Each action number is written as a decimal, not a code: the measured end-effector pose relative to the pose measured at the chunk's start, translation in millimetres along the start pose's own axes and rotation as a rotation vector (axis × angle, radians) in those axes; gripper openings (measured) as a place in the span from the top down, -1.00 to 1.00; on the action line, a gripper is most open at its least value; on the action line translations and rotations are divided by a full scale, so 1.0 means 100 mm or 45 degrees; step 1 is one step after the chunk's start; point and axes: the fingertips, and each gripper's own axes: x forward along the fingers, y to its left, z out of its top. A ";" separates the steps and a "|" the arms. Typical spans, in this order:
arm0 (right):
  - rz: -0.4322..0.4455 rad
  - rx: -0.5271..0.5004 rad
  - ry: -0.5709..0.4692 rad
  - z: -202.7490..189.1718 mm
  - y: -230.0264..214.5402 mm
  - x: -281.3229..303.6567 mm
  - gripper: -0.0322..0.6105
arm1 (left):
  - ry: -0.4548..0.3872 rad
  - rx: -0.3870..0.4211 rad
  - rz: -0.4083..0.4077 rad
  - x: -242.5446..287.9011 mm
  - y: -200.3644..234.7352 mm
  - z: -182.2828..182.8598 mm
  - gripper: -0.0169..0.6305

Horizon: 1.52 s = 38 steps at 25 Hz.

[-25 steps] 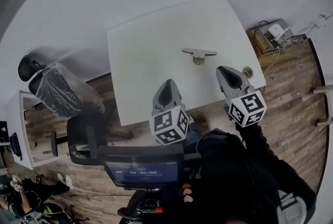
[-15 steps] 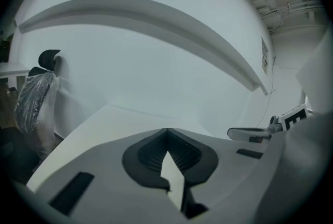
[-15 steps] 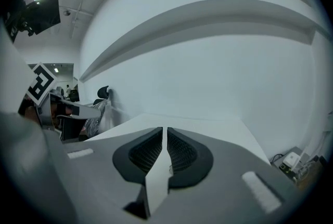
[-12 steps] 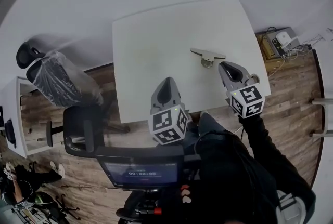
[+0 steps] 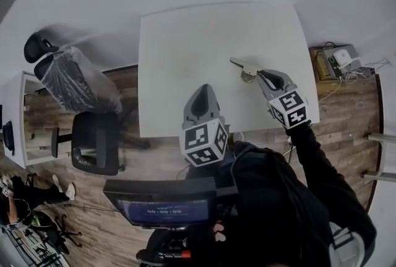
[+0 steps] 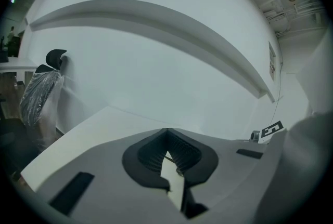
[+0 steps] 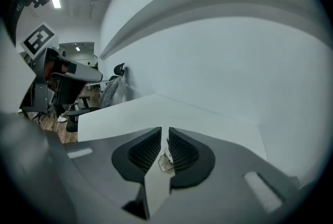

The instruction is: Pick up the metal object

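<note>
Right gripper (image 7: 163,132): ribbed black pads (image 7: 182,149) clenched to a thin slit. The small flat silver-grey metal object (image 7: 165,161) sits in that slit, pinched between them. In the head view the right gripper (image 5: 263,75) tip overlaps the right end of the metal object (image 5: 240,64). The rest of the piece lies on the white square tabletop (image 5: 185,49), right of centre, toward the near edge. A rounded part of it shows just under the flat bar; finer shape too small to tell.

Left gripper (image 6: 166,132): pad tips meet in a V and grasp nothing; only pale table surface (image 6: 93,129) shows through the gap behind the tips. In the head view the left gripper (image 5: 203,90) hangs over the table's near edge, well apart from the metal object. It points the same way as the right one.

Each gripper carries a black-and-white marker cube, left (image 5: 204,142), right (image 5: 289,108). A dark sleeve (image 5: 315,166) runs back from the right one.

Around the table:
- brown wood-plank floor (image 5: 346,111)
- plastic-wrapped black office chair (image 5: 74,83), left of the table
- second black chair (image 5: 96,142), nearer
- small box of electronics with cables (image 5: 337,60) on the floor at right
- dark screen (image 5: 164,209), low in view
</note>
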 end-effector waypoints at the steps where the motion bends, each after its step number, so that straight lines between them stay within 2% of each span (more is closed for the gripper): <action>1: 0.009 -0.015 0.018 -0.02 -0.01 0.05 0.84 | -0.001 -0.001 0.003 0.02 0.01 0.00 0.95; 10: 0.084 -0.150 0.177 -0.27 0.06 0.40 0.78 | 0.039 -0.015 0.041 0.16 0.13 -0.14 0.95; 15: 0.118 -0.220 0.285 -0.41 0.12 0.54 0.64 | 0.067 -0.021 0.040 0.23 0.15 -0.23 0.95; 29: 0.102 -0.453 0.501 -0.73 0.09 0.84 0.57 | 0.107 -0.042 0.037 0.30 0.18 -0.34 0.95; 38: 0.077 -0.519 0.591 -0.85 0.06 1.00 0.57 | 0.105 -0.057 0.054 0.32 0.25 -0.32 0.95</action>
